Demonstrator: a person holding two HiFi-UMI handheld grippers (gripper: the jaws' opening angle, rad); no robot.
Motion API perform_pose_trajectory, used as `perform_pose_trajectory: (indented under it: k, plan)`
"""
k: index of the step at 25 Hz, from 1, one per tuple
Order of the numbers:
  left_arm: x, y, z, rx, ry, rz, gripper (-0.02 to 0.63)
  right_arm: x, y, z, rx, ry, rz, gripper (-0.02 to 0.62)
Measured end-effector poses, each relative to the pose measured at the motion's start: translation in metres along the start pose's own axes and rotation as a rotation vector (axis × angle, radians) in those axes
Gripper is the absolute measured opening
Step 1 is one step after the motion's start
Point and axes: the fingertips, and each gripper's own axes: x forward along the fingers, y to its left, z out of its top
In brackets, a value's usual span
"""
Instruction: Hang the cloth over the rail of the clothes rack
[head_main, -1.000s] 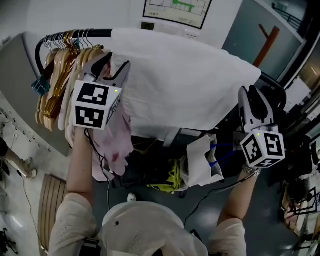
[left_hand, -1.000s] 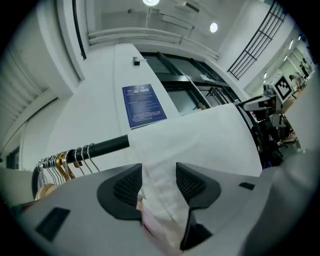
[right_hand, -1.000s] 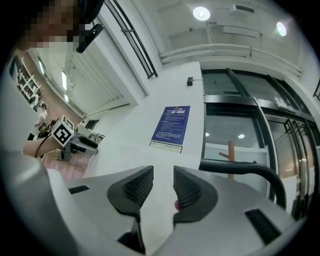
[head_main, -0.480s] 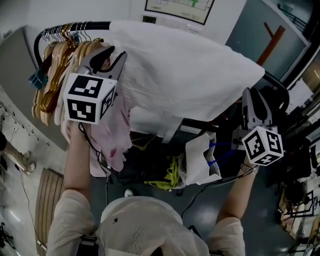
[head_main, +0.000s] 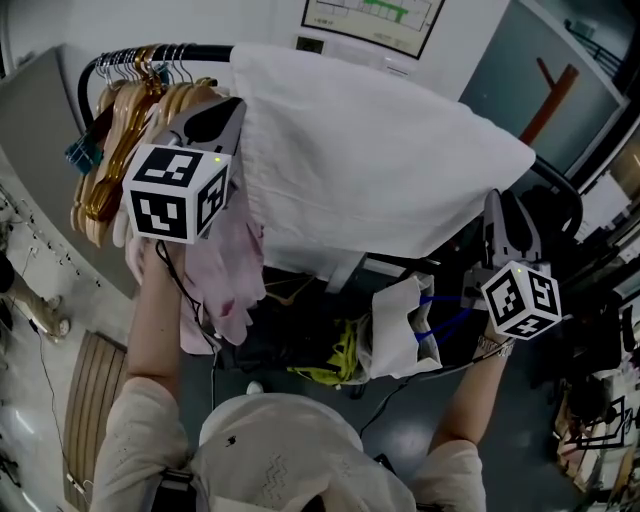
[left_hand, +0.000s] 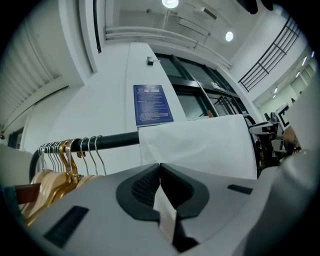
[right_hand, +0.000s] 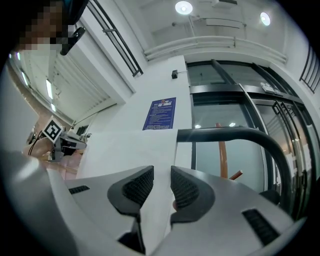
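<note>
A white cloth (head_main: 380, 170) lies draped over the black rail (head_main: 190, 52) of the clothes rack. My left gripper (head_main: 232, 108) is at the cloth's left edge, just below the rail. Its jaws have just been closing and now stand shut on that edge. In the left gripper view the pads of the left gripper (left_hand: 160, 167) meet, with a strip of cloth (left_hand: 200, 147) pinched between them under the rail (left_hand: 110, 141). My right gripper (head_main: 497, 205) is at the cloth's lower right corner. The right gripper (right_hand: 162, 175) is open, with the cloth (right_hand: 130, 150) in the gap near the rail's bend (right_hand: 225, 134).
Several wooden hangers (head_main: 110, 150) crowd the rail's left end, right beside my left gripper. A pink garment (head_main: 225, 280) hangs below them. Under the rack sit a white bag (head_main: 400, 325) and a yellow bundle (head_main: 340, 355). A wall with a poster (head_main: 370, 20) stands behind.
The left gripper's jaws, open a second ago, have shut on the cloth's left edge. The right gripper has come down a little beside the cloth's right corner.
</note>
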Motion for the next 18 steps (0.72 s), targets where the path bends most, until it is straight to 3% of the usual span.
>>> perform_pose_trajectory:
  k: [7, 11, 18]
  plan:
    - [-0.008, 0.003, 0.004, -0.019, -0.017, -0.009, 0.015, 0.002, 0.002, -0.009, 0.071, 0.06, 0.121, 0.129]
    - [-0.011, 0.007, 0.019, -0.002, -0.05, 0.0, 0.014, -0.002, -0.006, -0.01, 0.064, 0.045, 0.077, 0.129]
    - [-0.015, 0.022, 0.058, 0.061, -0.086, 0.037, 0.014, 0.0, -0.001, -0.007, 0.041, 0.038, 0.078, 0.129]
